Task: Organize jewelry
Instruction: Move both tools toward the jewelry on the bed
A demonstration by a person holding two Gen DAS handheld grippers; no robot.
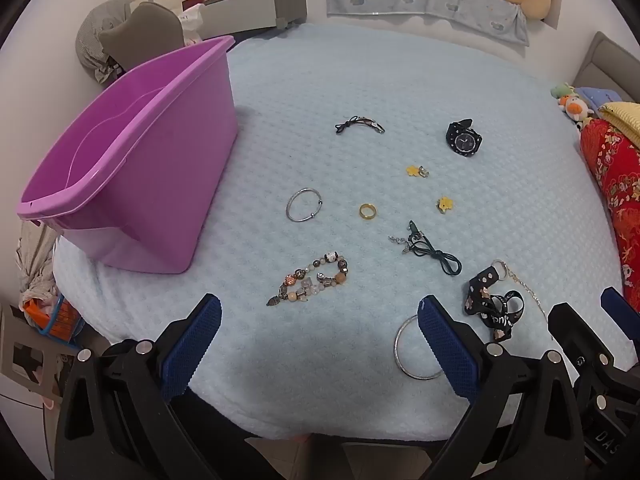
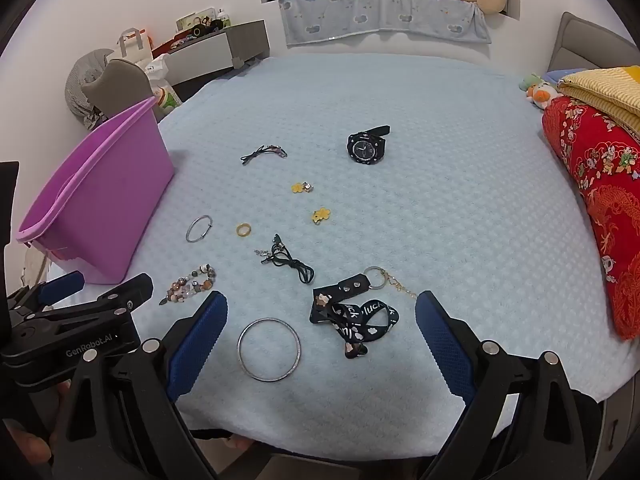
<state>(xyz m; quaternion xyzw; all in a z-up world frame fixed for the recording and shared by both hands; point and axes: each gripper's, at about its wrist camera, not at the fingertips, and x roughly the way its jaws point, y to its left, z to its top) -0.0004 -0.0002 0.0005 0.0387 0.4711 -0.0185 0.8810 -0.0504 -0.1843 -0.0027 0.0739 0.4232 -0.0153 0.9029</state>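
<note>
Jewelry lies scattered on a light blue blanket (image 1: 360, 72). I see a beaded bracelet (image 1: 316, 278) (image 2: 191, 283), a thin silver bangle (image 1: 303, 205) (image 2: 199, 228), a gold ring (image 1: 368, 211) (image 2: 243, 229), two yellow flower earrings (image 1: 416, 170) (image 2: 321, 214), a black watch (image 1: 464, 140) (image 2: 366, 148), a dark cord necklace (image 1: 430, 250) (image 2: 290, 262), a black lanyard keychain (image 1: 494, 308) (image 2: 354, 314) and a large silver bangle (image 2: 269, 349) (image 1: 416, 348). A purple bin (image 1: 132, 164) (image 2: 96, 196) stands at the left. My left gripper (image 1: 320, 344) and right gripper (image 2: 322, 336) are open and empty near the front edge.
A red patterned quilt (image 2: 600, 200) and yellow blanket lie at the right. Stuffed toys (image 2: 538, 90) sit at the far right. A grey drawer unit (image 2: 216, 54) and bags stand beyond the bed's left side. A small black hair tie piece (image 1: 360, 125) lies farther back.
</note>
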